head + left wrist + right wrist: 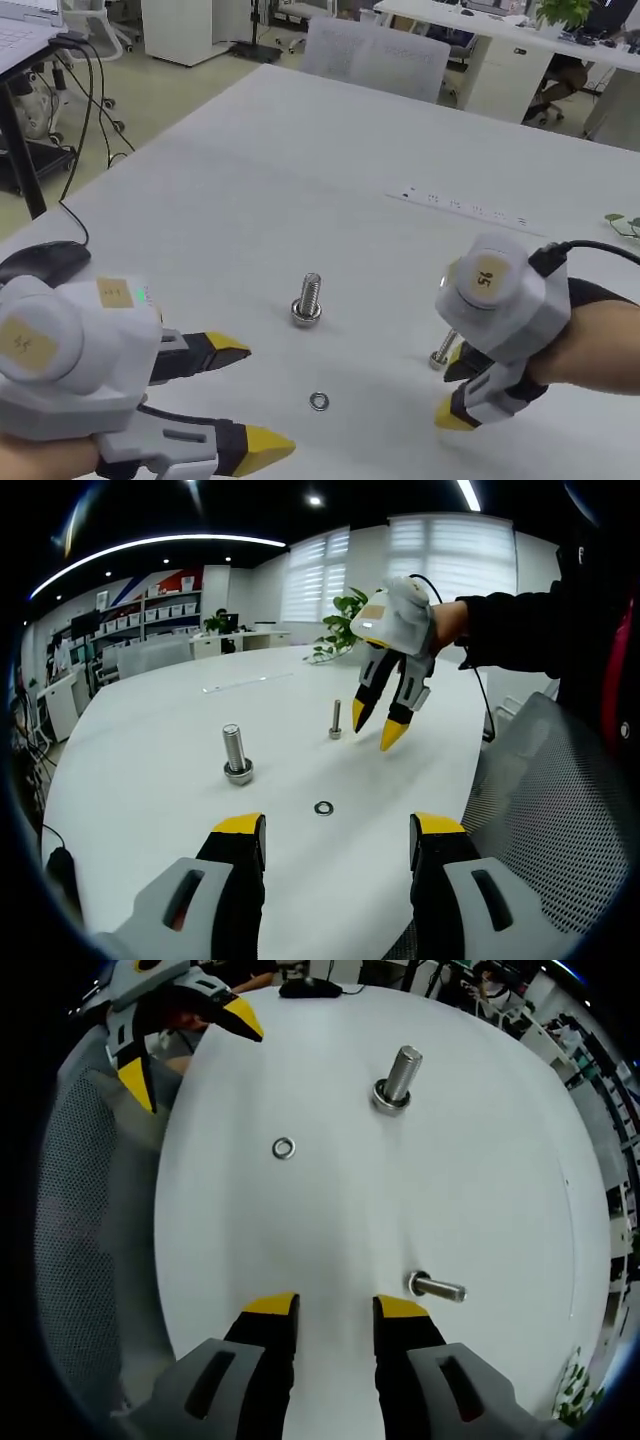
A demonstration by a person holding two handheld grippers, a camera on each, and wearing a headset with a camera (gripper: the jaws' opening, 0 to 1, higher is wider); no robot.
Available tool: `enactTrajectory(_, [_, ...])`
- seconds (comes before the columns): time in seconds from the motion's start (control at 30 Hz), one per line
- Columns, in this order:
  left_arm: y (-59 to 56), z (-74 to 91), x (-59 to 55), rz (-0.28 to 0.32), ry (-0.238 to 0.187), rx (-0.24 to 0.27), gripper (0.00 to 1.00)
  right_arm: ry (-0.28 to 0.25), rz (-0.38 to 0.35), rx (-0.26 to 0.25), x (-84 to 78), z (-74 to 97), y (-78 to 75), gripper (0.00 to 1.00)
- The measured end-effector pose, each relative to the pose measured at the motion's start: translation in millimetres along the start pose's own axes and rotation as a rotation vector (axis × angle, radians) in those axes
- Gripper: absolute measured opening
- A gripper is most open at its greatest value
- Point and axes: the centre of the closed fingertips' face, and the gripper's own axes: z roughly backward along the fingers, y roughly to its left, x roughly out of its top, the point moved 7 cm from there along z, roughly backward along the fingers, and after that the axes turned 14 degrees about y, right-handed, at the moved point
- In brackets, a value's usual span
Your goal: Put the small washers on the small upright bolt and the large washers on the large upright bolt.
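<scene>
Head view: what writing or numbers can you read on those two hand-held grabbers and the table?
"15", as best it reads: round tan sticker on the right gripper.
Left gripper, its tan stickers: marks too blurred to read.
White strip on the table: markings too small to read.

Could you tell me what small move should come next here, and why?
Probably ease the left gripper forward and down onto the loose washer. Its jaws are open and empty, and the washer lies flat on the table straight ahead between them, apart from both the large bolt and the small bolt.
</scene>
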Motion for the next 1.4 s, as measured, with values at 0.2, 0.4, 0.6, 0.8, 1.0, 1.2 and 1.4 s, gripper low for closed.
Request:
enactTrajectory(0.2, [-1.5, 0.8, 0.0, -0.002, -0.001, 0.002, 0.57, -0.015, 0.031, -0.001, 9.5, 5.8, 9.7, 0.31])
enactTrajectory(0.4, [-2.7, 2.2, -0.8, -0.003, -0.003, 0.005, 0.57, -0.026, 0.053, -0.007, 18.4, 11.3, 15.2, 0.31])
enactTrajectory(0.6, [-3.5, 3.7, -2.1, -0.001, -0.006, 0.006, 0.57, -0.031, 0.075, -0.012, 26.8, 14.6, 18.6, 0.31])
enactTrajectory(0.8, [-3.5, 4.1, -2.8, -0.002, -0.008, 0.005, 0.57, -0.031, 0.092, -0.015, 32.5, 15.4, 19.9, 0.31])
enactTrajectory(1.0, [-2.7, 4.2, -2.9, -0.002, -0.012, 0.005, 0.57, -0.034, 0.107, -0.020, 39.5, 17.9, 21.0, 0.31])
enactTrajectory(1.2, [-2.2, 4.5, -2.3, -0.002, -0.017, 0.007, 0.57, -0.031, 0.122, -0.019, 44.4, 17.2, 21.5, 0.31])
enactTrajectory(1.4, [-2.1, 4.3, -1.3, -0.004, -0.022, 0.007, 0.57, -0.025, 0.134, -0.023, 47.2, 18.4, 22.2, 0.31])
